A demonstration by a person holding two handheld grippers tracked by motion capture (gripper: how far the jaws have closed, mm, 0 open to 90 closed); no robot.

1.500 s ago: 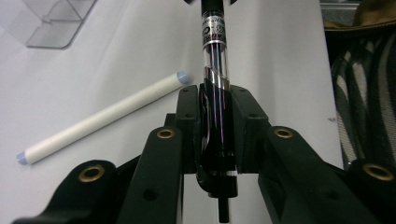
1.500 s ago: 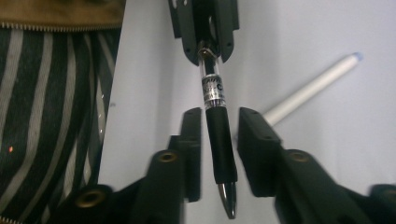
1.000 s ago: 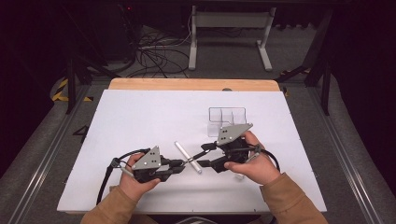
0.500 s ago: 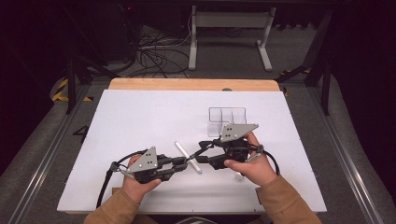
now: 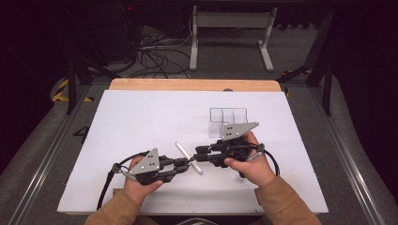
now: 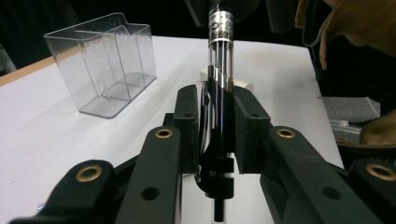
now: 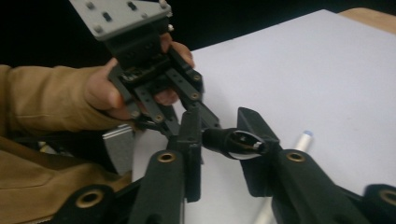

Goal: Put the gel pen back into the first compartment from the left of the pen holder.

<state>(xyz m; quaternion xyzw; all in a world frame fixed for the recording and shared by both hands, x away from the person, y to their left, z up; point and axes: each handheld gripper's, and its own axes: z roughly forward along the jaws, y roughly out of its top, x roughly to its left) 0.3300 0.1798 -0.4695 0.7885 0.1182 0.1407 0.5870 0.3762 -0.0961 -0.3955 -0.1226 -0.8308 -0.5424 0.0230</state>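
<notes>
A black pen (image 6: 219, 56) with a clear barrel and a clip hangs just above the white table (image 5: 141, 122), spanning the two grippers. My left gripper (image 5: 184, 165) (image 6: 217, 100) is shut on its clip end, pads pressing both sides. My right gripper (image 5: 198, 153) (image 7: 229, 135) faces it from the right; its jaws have just been closing and now press on the pen's other end (image 7: 233, 141). The two gripper tips nearly meet in the high view.
A white marker (image 5: 188, 158) (image 7: 303, 137) lies on the table under the gripper tips. A clear compartment box (image 5: 227, 119) (image 6: 102, 65) stands just behind the right hand. The table's front edge is close to both forearms.
The right gripper's jaws have closed in on the pen's end. Both hands have stayed in place, and the white marker has not moved.
</notes>
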